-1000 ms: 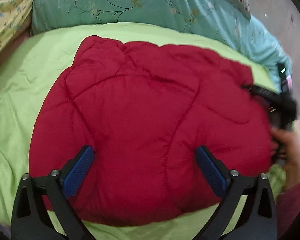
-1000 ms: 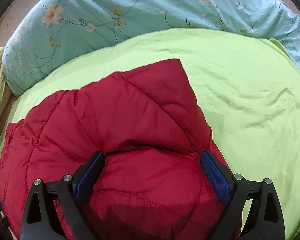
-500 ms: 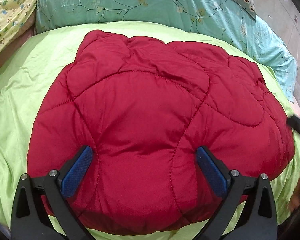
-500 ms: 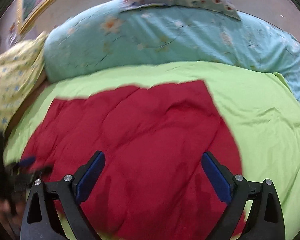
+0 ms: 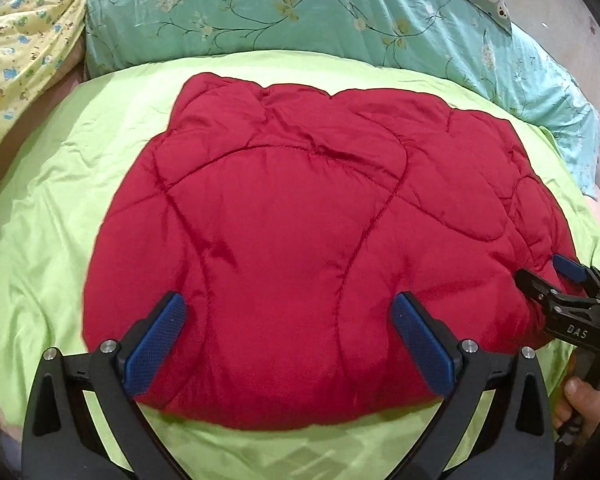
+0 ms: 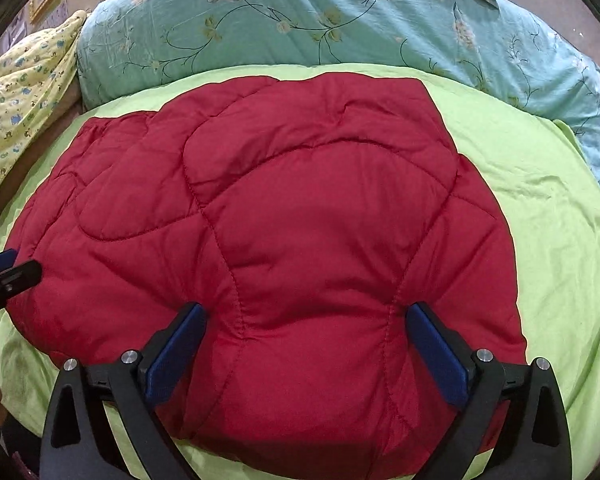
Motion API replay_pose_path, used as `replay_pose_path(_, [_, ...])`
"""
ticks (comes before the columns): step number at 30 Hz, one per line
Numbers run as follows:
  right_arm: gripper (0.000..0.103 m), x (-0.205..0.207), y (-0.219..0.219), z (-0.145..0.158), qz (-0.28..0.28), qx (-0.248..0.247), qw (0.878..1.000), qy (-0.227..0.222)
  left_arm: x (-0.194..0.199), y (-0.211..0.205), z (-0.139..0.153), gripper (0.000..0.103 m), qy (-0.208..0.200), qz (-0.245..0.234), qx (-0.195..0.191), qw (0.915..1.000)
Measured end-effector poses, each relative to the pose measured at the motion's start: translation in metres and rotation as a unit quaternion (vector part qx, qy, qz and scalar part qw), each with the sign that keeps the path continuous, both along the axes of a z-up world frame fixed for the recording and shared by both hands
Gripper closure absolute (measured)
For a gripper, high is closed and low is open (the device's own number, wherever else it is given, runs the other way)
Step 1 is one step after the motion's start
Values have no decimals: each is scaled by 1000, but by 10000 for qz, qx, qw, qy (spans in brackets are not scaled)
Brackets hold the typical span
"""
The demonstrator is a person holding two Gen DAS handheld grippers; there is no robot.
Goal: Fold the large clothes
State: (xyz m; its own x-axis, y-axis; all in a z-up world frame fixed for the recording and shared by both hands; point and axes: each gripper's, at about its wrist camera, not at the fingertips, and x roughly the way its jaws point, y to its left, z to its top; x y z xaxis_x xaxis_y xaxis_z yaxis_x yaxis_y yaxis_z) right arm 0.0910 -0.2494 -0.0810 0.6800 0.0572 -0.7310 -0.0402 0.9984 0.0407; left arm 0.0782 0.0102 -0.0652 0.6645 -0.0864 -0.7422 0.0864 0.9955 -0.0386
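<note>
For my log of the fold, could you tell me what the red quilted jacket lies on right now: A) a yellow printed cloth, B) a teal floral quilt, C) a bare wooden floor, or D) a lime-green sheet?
D: the red quilted jacket rests with lime-green sheet showing around its edges in both wrist views.

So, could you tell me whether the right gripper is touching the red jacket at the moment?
Cannot tell. In the left wrist view the right gripper overlaps the red jacket's edge, but neither contact nor a gap shows plainly. Its own view shows open fingers over the jacket.
</note>
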Motion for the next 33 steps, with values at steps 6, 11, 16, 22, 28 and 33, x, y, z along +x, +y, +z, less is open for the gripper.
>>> replay_pose_path(6, [2,-4,2,0,-11,5,10000,-8,5,-2,-9,0,156,60,174,9997])
replay_pose_path(11, [2,-5,1,0,-39,6,10000,4,7,-2,-13,0,124,24,191,9997])
replay_pose_path(16, [2,-6,3,1,-80,0,10000,33,9,-2,-15,0,110,3,177,9998])
replay_pose_path(22, [2,-6,4,5,-143,-1,9999,51,12,-3,-16,0,101,-12,182,9998])
replay_pose_path(28, [5,-15,16,27,56,119,9997,-213,13,-2,-15,0,140,-6,148,9998])
replay_pose_path(33, [5,-11,26,37,226,161,9993,-239,11,3,-6,0,175,-13,-31,9998])
